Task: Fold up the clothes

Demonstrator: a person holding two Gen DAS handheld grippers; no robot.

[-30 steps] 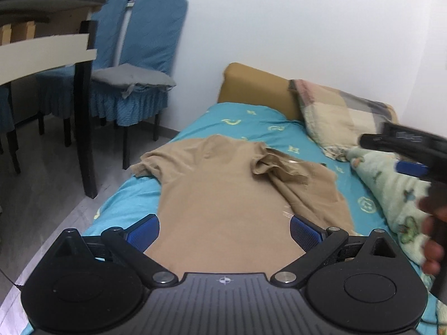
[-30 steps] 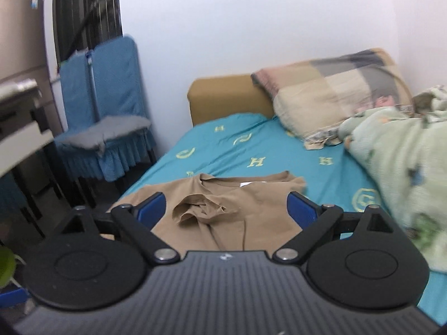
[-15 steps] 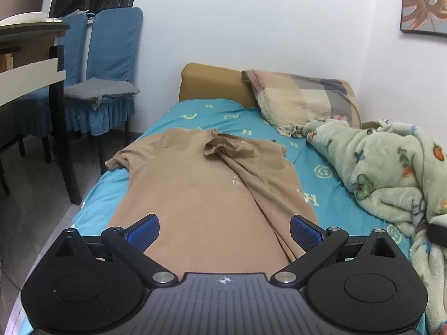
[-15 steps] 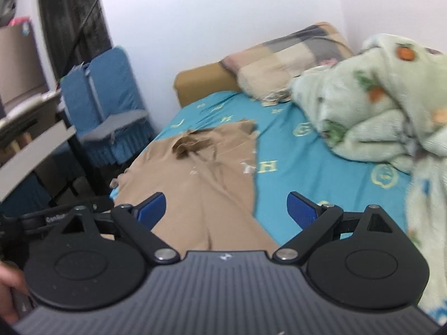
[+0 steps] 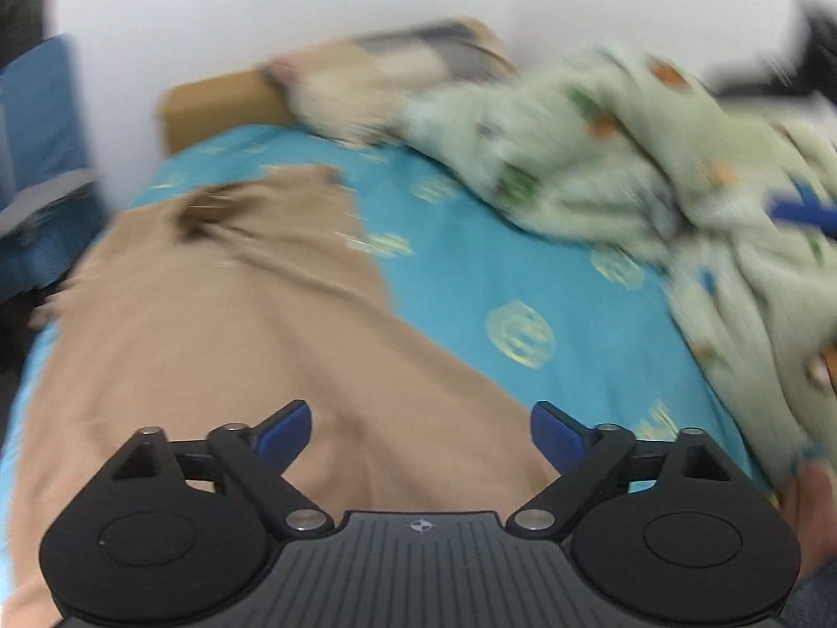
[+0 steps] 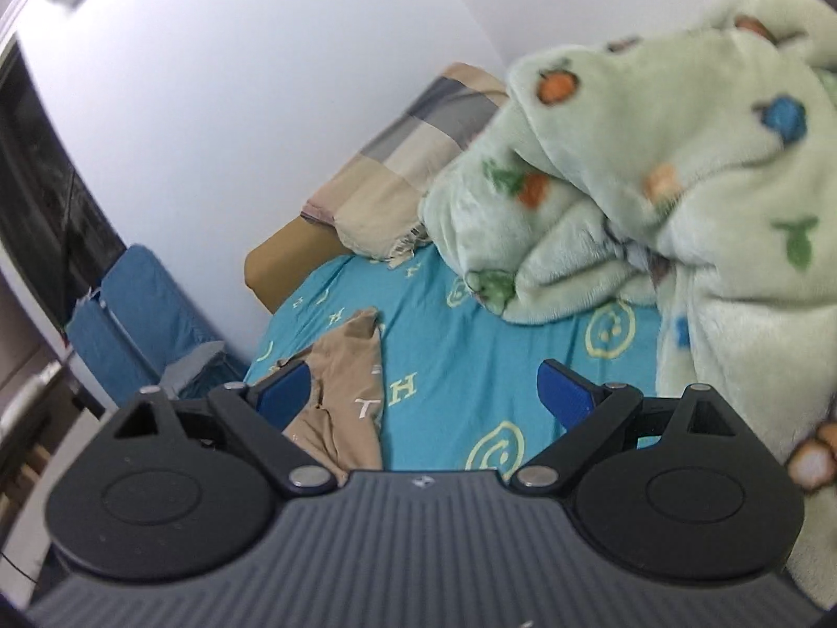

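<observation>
A tan shirt [image 5: 209, 324] lies spread on the bed's turquoise sheet [image 5: 471, 272], collar toward the headboard. My left gripper [image 5: 421, 432] is open and empty, low over the shirt's lower part near its right edge. My right gripper [image 6: 423, 392] is open and empty, above the sheet to the right of the shirt [image 6: 345, 382]; only the shirt's upper right part shows there. The left view is blurred by motion.
A pale green fleece blanket [image 6: 654, 157] is heaped on the bed's right side, close to the right gripper. A patchwork pillow [image 6: 413, 152] leans on the tan headboard [image 6: 272, 267]. Blue-covered chairs [image 6: 136, 314] stand left of the bed.
Both grippers have swung right and come lower over the bed. The left view now sits closer over the shirt's lower right; the right view has turned toward the blanket. Both jaws stay open.
</observation>
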